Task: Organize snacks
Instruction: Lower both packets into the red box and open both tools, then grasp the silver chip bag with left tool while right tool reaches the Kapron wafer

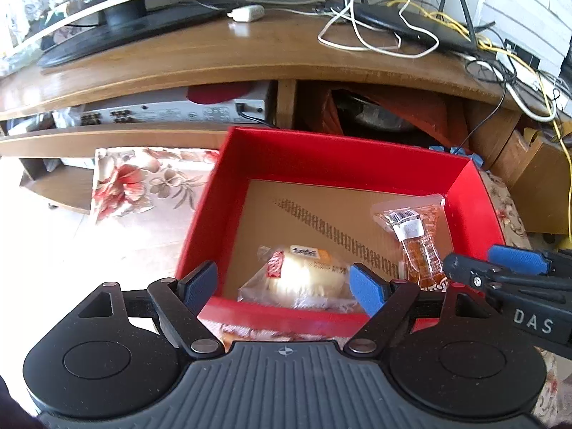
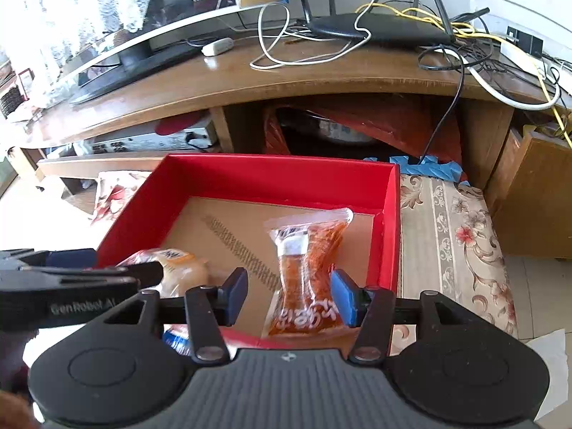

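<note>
Sitting inside the red box (image 1: 321,157) are two wrapped snacks, both laid flat on the brown cardboard floor. A pale round bun in clear wrap (image 1: 304,279) is seen at the near wall of the box in the left wrist view, and an orange snack packet with white lettering (image 2: 307,279) is stretched out along the box's right side, its top seal pointed toward the far wall.

The left tongs (image 1: 286,284) are spread wide, with the blue pads (image 1: 364,287) clear of the bun on both sides, so nothing is gripped there. The bun is only framed between them from above.

The right tongs (image 2: 291,295) are parted a bit too. The orange packet is seen between the pads, with a visible gap at the left pad; at the right pad it can't be told for sure whether the wrap is touched. It looks released, lying on the box floor.

The box is set on a floral cloth (image 2: 457,236), just in front of a wooden TV stand (image 1: 250,53). On that stand a router (image 2: 379,26) with tangled white and yellow cables is parked at the right, and a TV base (image 1: 118,32) at the left.
</note>
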Motion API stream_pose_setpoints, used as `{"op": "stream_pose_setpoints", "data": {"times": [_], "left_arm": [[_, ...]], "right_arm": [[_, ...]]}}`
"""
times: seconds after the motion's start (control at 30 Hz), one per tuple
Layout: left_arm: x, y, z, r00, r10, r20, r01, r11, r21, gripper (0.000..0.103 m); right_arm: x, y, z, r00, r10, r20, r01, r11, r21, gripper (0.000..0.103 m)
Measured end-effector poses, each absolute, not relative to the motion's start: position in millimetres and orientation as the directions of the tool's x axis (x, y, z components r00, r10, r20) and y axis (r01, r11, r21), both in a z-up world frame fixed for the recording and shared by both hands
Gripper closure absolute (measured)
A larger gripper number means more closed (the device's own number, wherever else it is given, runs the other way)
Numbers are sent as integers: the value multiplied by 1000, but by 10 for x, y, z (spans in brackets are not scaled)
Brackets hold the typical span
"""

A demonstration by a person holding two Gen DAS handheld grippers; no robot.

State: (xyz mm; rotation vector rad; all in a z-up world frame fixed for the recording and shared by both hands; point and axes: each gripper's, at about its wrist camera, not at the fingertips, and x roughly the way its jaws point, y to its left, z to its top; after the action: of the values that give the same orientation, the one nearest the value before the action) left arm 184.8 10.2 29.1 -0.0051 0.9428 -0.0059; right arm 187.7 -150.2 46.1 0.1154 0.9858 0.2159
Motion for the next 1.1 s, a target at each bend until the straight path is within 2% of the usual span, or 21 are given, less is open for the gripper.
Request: {"op": "stream_pose_setpoints", "data": {"times": [0.67, 1.1], "left_arm": [[1115, 366, 243, 533, -23, -846, 33, 999, -6, 15], [353, 325, 72, 465, -68, -883, 11, 997, -72, 14]], "right_arm": [[1199, -1279, 454, 454, 261, -852, -189, 963, 193, 52], [642, -1353, 425, 411, 247, -877, -203, 963, 176, 52]]}}
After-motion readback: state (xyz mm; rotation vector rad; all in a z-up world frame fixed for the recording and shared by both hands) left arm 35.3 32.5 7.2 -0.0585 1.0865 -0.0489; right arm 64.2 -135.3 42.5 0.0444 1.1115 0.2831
